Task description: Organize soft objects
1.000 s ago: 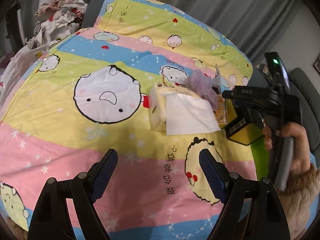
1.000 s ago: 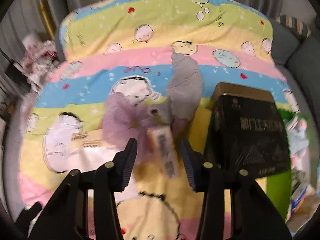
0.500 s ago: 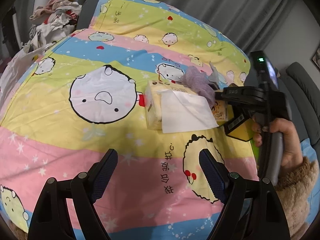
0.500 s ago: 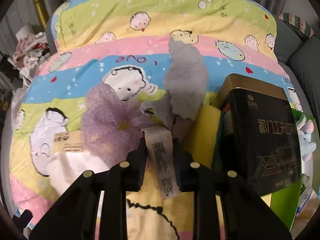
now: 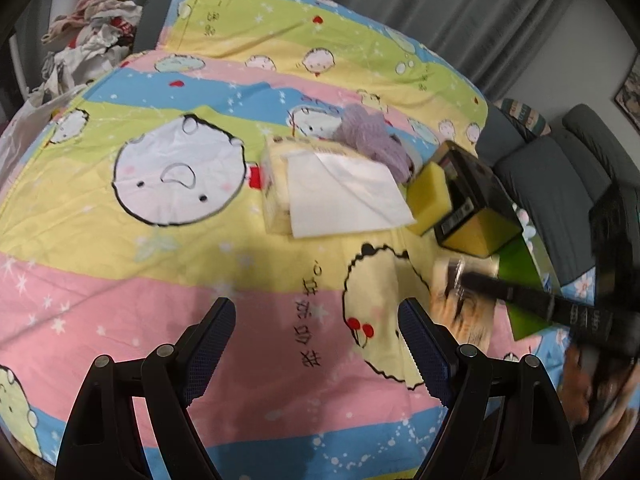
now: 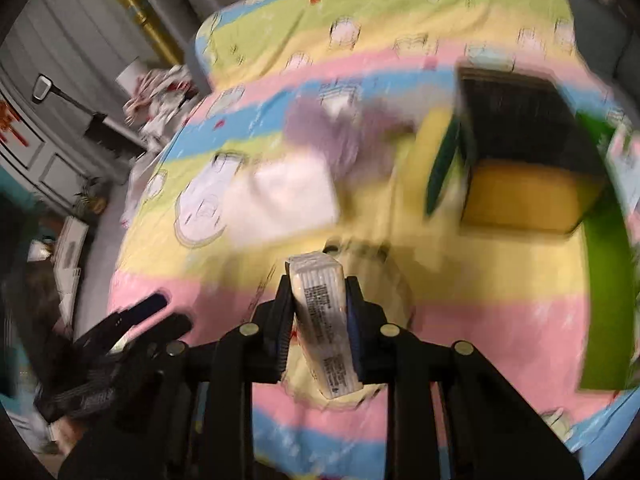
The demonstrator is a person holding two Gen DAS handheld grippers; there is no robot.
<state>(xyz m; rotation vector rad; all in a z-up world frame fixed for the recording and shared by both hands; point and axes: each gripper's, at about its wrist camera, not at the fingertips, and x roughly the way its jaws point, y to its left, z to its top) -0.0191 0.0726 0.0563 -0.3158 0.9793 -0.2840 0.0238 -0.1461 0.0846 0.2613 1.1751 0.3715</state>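
Tissue packet (image 6: 322,322) is sitting clamped between the right gripper's (image 6: 319,326) pads, lifted over the striped cartoon sheet (image 5: 120,264), while the left gripper (image 5: 316,344) is hanging spread wide with nothing in it; at twelve o'clock beyond it, the tissue box (image 5: 280,184) and purple scrunchie (image 5: 372,140) are lying touching

Soft cloth, shiny wrap, thin paper

The blanket (image 5: 200,264) is smooth printed cloth. The small pack (image 6: 322,320) has shiny plastic wrap. The white tissue (image 5: 344,196) is matt paper. The sponge (image 5: 430,196) looks rough.
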